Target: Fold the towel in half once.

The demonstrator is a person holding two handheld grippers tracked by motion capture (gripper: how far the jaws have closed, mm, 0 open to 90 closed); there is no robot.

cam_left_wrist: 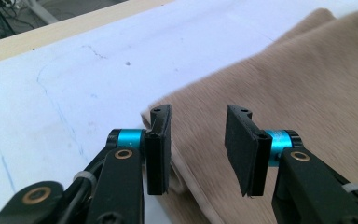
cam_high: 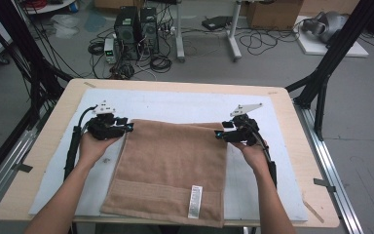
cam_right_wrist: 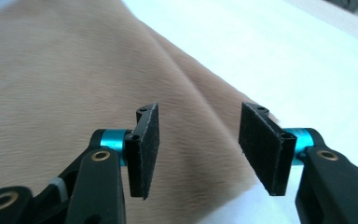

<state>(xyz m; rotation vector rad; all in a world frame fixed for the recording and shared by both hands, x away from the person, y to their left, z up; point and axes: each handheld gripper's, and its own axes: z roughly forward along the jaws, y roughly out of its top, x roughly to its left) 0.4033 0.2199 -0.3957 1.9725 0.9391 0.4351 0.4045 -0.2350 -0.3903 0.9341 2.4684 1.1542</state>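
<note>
Towel (cam_high: 170, 168), tan and folded, lies flat on the white mat (cam_high: 272, 126) that covers the table (cam_high: 53, 122), its long axis running near to far and its white care label (cam_high: 195, 201) at the near right corner; a second layer peeks out along the far edge, so the fold appears already made. Both hands sit at the far end of the cloth, one at each far corner. Left gripper (cam_high: 126, 127) points rightward at the far left corner; in the left gripper view its jaws stand moderately apart with nothing between the pads (cam_left_wrist: 158, 149), the corner lying just beyond and below them. Right gripper (cam_high: 220, 133) points leftward at the far right corner; in the right gripper view its jaws are likewise parted and empty, the towel's edge passing beneath the gap. Each hand is equally near its own corner, so any next fold or smoothing probably starts from this far edge, drawn toward the near one.
</note>
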